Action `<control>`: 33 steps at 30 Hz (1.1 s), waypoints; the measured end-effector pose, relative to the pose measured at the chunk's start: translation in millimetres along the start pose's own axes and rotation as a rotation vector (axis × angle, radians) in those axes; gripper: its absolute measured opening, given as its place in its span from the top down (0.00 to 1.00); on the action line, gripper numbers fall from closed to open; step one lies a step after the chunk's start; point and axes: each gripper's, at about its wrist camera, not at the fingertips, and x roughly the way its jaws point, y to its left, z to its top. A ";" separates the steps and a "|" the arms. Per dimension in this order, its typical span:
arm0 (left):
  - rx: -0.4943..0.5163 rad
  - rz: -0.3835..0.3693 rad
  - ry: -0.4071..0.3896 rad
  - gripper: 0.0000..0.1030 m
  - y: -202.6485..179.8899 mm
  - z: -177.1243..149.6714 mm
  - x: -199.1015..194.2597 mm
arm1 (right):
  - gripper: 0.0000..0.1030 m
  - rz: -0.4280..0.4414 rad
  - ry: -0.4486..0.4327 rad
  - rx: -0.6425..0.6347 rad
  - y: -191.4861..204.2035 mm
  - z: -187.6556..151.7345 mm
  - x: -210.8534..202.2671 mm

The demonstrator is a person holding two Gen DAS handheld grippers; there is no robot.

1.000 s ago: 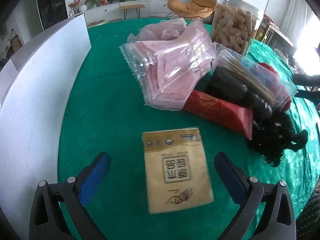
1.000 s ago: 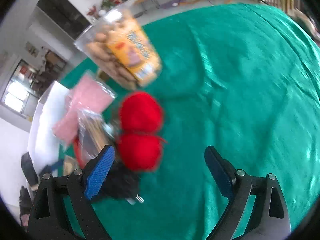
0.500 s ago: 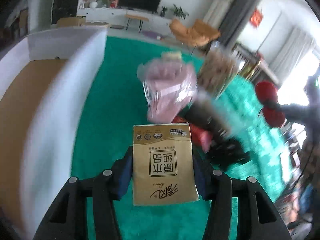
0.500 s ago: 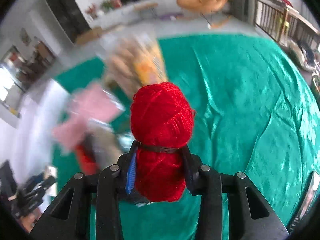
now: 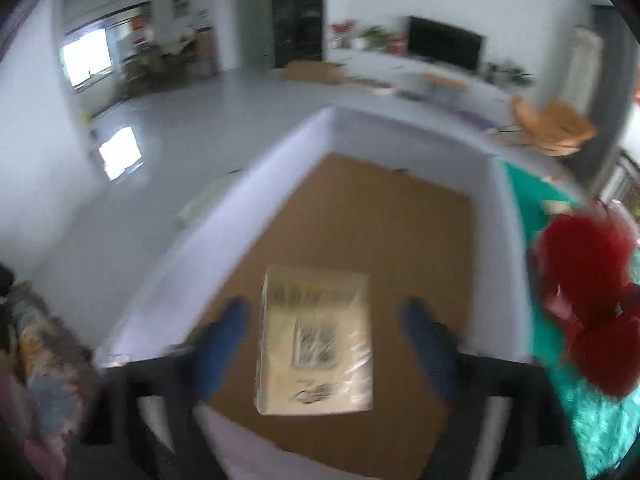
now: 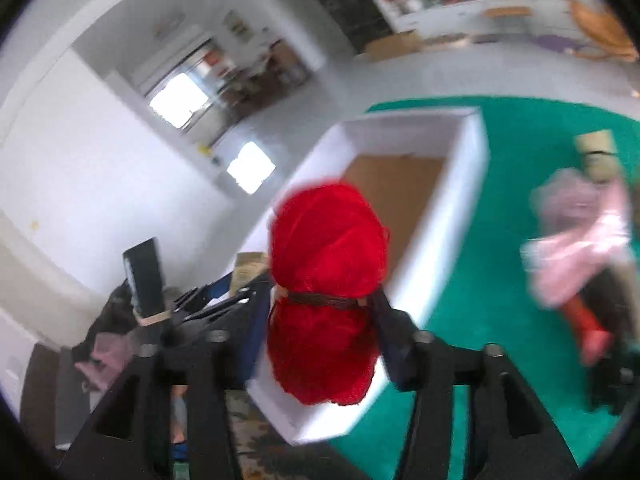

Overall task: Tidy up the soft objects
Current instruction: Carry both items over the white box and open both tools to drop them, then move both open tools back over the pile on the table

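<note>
A white-walled box [image 5: 500, 216] has a plain brown cardboard floor. Over it is a cream-yellow packet [image 5: 316, 340] with black printed characters under clear glossy wrap, between the blue pads of the black left gripper [image 5: 326, 334]. A bright red ball of yarn [image 6: 326, 276], cinched by a dark brown band, sits in the black right gripper [image 6: 320, 320]. The worktop [image 6: 520, 128] wears a shiny emerald-green cloth. Pale pink bags [image 6: 580, 236] in clear plastic lie on it.
</note>
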 end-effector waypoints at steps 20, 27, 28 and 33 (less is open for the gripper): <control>0.108 -0.242 -0.186 0.05 -111.0 -27.8 -62.1 | 0.29 -0.808 -0.240 0.012 -187.5 -154.5 -152.9; 0.312 -0.461 -0.069 0.00 -231.8 -80.5 -55.0 | 0.29 -0.837 -0.271 0.175 -226.1 -179.8 -165.6; 0.339 -0.462 -0.051 0.00 -246.2 -89.8 -44.8 | 0.30 -0.839 -0.276 0.168 -224.8 -180.0 -166.7; 0.452 -0.399 0.044 0.00 -296.3 -136.4 22.2 | 0.30 -0.841 -0.247 0.213 -241.9 -190.1 -158.9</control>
